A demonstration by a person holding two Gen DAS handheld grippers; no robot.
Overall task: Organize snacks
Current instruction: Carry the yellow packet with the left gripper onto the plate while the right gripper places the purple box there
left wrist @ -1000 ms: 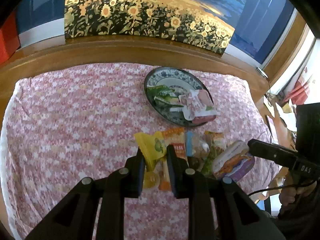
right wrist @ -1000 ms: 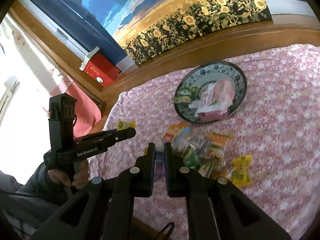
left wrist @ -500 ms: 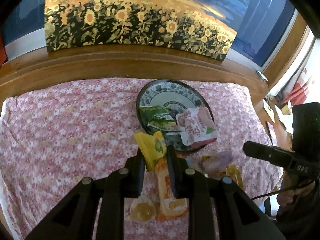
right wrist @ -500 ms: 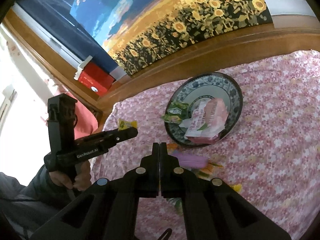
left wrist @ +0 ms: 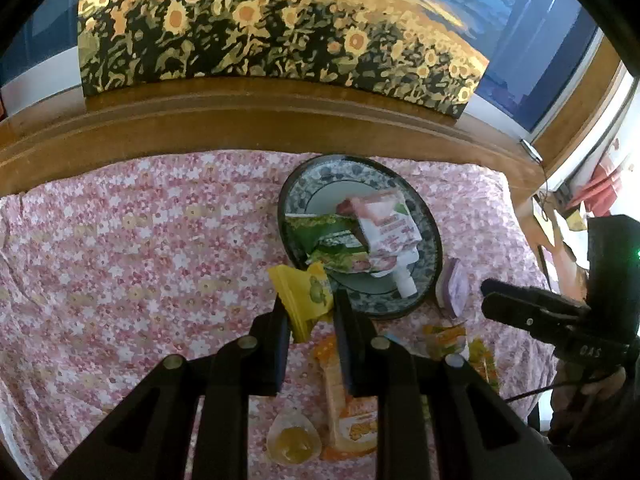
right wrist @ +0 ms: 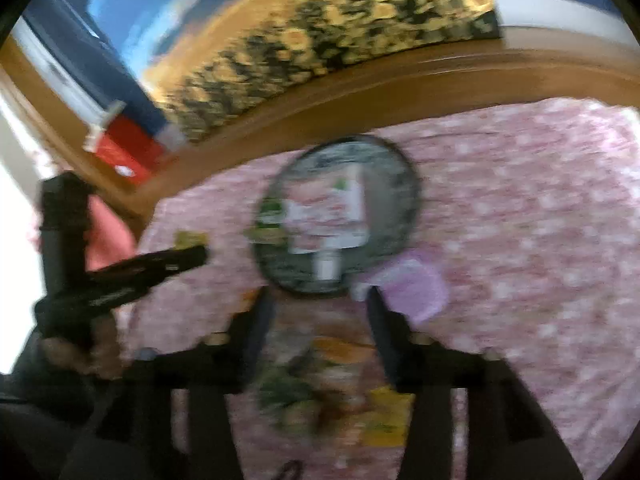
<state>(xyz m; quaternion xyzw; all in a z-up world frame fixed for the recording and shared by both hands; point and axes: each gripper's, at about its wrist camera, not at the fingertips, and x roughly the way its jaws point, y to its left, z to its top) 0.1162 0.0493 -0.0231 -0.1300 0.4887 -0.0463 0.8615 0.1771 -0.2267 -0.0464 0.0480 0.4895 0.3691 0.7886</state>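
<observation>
My left gripper (left wrist: pixel 309 300) is shut on a yellow snack packet (left wrist: pixel 304 294) and holds it just in front of a blue patterned plate (left wrist: pixel 430 240). The plate holds green packets (left wrist: pixel 324 226) and a pink-white pouch (left wrist: pixel 386 220). A purple packet (left wrist: pixel 456 290) lies against the plate's right rim. In the blurred right wrist view my right gripper (right wrist: pixel 320 298) is open in front of the plate (right wrist: pixel 400 184), with the purple packet (right wrist: pixel 412 286) by its right finger. The left gripper (right wrist: pixel 188 256) shows at the left there.
Loose snacks lie on the pink floral cloth (left wrist: pixel 140 248): an orange packet (left wrist: pixel 352 420), a jelly cup (left wrist: pixel 294 438) and more packets (left wrist: pixel 448 338). A wooden ledge (left wrist: pixel 240 108) and a sunflower painting (left wrist: pixel 260 28) stand behind. A red box (right wrist: pixel 128 148) sits on the ledge.
My right gripper has opened and let go of the purple packet beside the plate. My left gripper has carried the yellow packet closer to the plate.
</observation>
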